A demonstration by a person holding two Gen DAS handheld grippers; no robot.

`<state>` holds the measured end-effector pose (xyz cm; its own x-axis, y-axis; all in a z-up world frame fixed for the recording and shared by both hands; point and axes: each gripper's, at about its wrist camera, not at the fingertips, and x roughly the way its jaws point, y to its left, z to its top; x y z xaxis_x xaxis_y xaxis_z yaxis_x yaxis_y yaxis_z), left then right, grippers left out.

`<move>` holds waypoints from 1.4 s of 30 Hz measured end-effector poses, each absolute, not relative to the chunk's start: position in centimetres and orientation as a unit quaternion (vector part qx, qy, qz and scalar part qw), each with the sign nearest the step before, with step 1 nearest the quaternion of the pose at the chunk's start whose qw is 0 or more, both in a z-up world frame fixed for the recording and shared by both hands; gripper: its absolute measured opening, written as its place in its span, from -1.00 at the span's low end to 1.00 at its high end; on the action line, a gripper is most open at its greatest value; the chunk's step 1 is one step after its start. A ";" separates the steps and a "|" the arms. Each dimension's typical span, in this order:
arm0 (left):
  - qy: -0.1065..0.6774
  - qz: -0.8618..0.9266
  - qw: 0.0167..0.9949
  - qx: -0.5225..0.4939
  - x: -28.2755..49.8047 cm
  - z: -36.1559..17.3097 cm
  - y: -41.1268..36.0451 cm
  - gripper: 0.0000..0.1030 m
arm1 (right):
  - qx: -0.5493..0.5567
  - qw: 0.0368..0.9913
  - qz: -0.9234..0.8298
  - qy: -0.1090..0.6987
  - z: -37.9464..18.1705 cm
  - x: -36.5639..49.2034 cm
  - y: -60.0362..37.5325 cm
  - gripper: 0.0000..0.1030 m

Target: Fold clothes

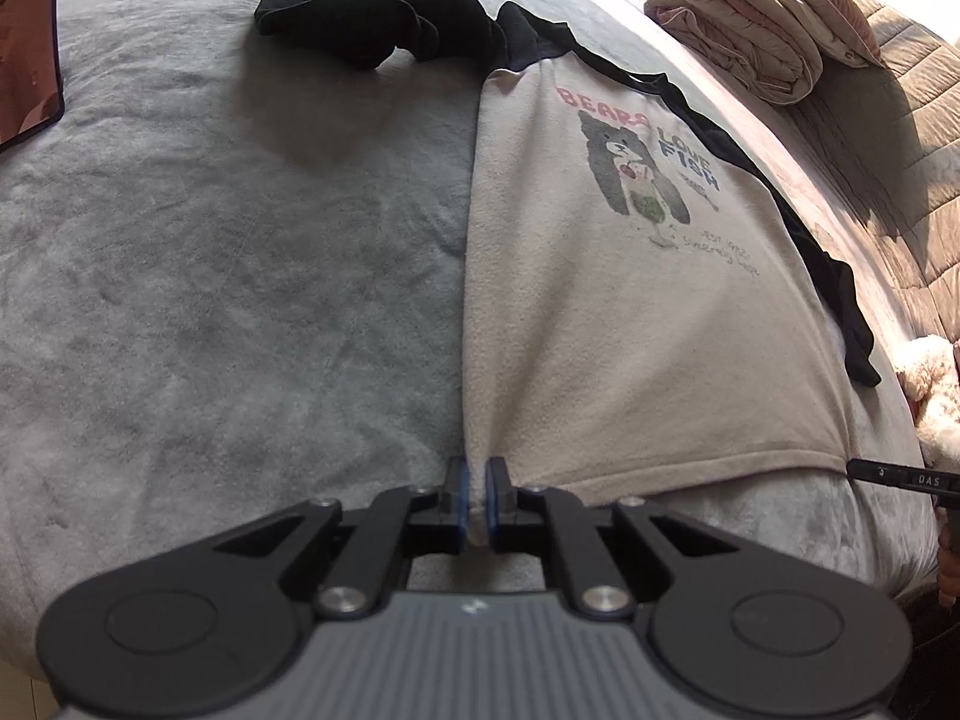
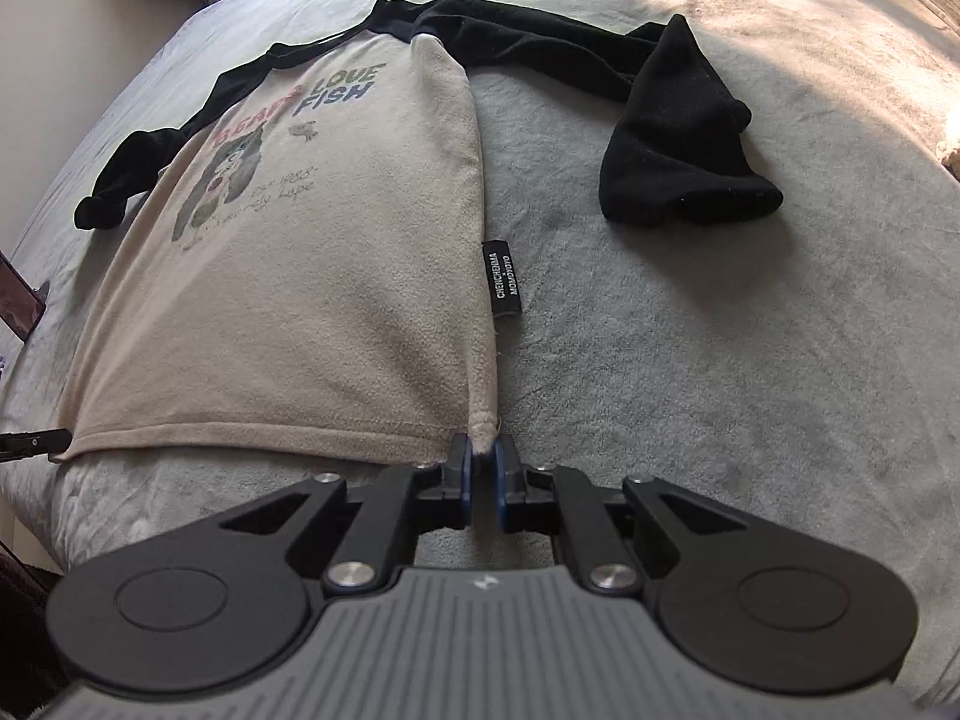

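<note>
Shirt [image 1: 630, 276] lies flat on the bed [image 1: 210, 300], print side up, beige body with black sleeves; bear graphic [image 1: 636, 168] sits near the collar end of the shirt. Left gripper [image 1: 478, 495] is at the shirt's hem corner, jaws pressed together on the beige fabric; a fold ridge runs from that corner up the shirt's side edge. Right gripper [image 2: 483, 471] is at the opposite hem corner, jaws pinching a small bunched tip of hem. Hem [image 2: 252, 432] lies straight between the two corners. Left sleeve [image 1: 360, 24] lies bunched on the bed beyond the shirt's shoulder; right sleeve [image 2: 678, 132] trails off the other shoulder and ends in a heap, well apart from the body. Black label [image 2: 506, 279] sticks out just beside the shirt's side seam. Folded quilts [image 1: 750, 18] are stacked past the shirt's collar end.
</note>
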<state>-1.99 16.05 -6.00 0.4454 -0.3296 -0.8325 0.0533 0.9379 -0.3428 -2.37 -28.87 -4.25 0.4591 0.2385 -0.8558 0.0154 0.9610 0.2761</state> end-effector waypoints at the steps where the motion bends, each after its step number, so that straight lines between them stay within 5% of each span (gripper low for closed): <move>1: 0.512 -0.116 0.842 -0.125 -2.0 -5.8 15.9 -0.87 | 0.122 0.845 0.066 0.516 -4.2 -2.4 -28.8 -0.83; 6: 0.493 -0.115 0.860 -0.073 -2.1 -4.2 14.9 -0.56 | 0.130 0.842 0.074 0.519 -3.1 -2.3 -28.9 -0.64; 8: 0.475 -0.117 0.870 -0.058 -2.2 -3.1 14.6 -0.24 | 0.132 0.847 0.075 0.510 -2.3 -2.2 -29.1 -0.21; 11: 0.472 -0.126 0.870 -0.061 -1.4 -2.3 14.4 -0.12 | 0.127 0.852 0.087 0.500 -1.5 -1.8 -28.7 -0.03; 18: 0.487 -0.110 0.861 -0.097 -1.9 -3.4 15.7 -0.12 | 0.106 0.859 0.083 0.495 -1.6 -3.1 -28.3 -0.03; 28: 0.428 -0.133 0.891 0.067 -5.5 -6.0 11.9 -0.05 | -0.047 0.888 0.082 0.450 -3.9 -5.3 -25.2 -0.03; 34: 0.404 -0.119 0.905 0.053 -5.9 -6.0 12.4 -0.38 | 0.007 0.908 0.071 0.413 -3.5 -5.2 -26.0 -0.19; 42: 0.393 -0.097 0.914 0.031 -5.8 -6.3 12.7 -0.52 | -0.014 0.916 0.057 0.398 -3.9 -5.7 -25.0 -0.22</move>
<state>-5.76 12.68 -6.32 0.6731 -0.1526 -0.7236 0.2012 0.9794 -0.0193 -5.70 -25.00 -3.87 0.6768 0.0926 -0.7304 -0.1145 0.9932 0.0198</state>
